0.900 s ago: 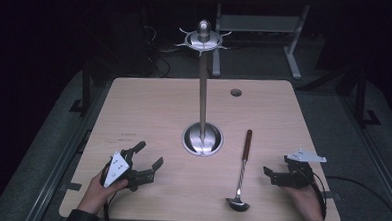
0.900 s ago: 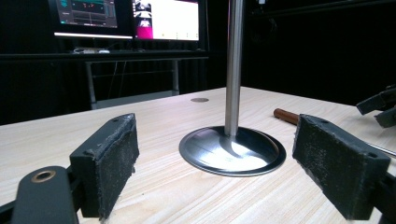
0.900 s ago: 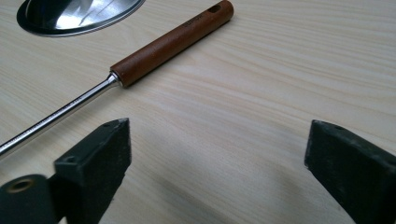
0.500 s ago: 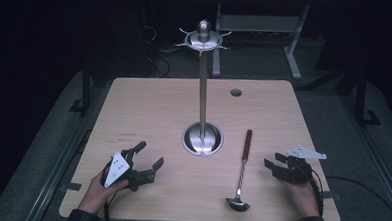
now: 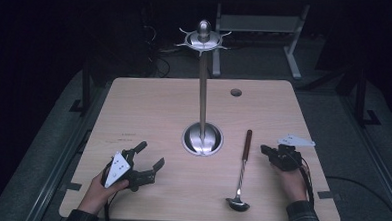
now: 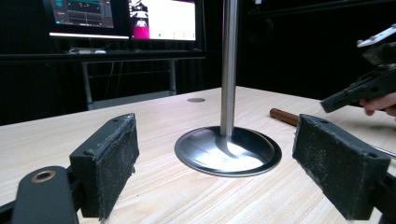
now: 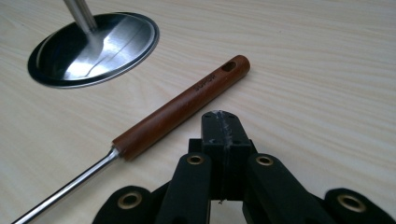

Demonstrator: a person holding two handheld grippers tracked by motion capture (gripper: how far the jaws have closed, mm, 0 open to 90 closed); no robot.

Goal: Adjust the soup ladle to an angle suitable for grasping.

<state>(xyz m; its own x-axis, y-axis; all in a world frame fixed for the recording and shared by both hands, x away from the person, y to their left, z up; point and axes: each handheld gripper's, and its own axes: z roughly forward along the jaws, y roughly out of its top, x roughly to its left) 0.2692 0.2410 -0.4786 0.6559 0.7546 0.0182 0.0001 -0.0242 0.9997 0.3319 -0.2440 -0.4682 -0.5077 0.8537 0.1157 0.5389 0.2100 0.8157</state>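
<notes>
Ladle pickup, approach stage. Left gripper, at 7 o'clock on the bench, rests with jaws wide apart and empty, facing the stand at centre. Ladle lies flat at 5 o'clock, long axis near 12-to-6: wooden handle toward 12, bowl toward 6. Right gripper, at 4 o'clock just beside the handle, has jaws pressed together, holding nothing. Judgement: part the jaws first, then straddle the handle crosswise, square to its axis.
</notes>
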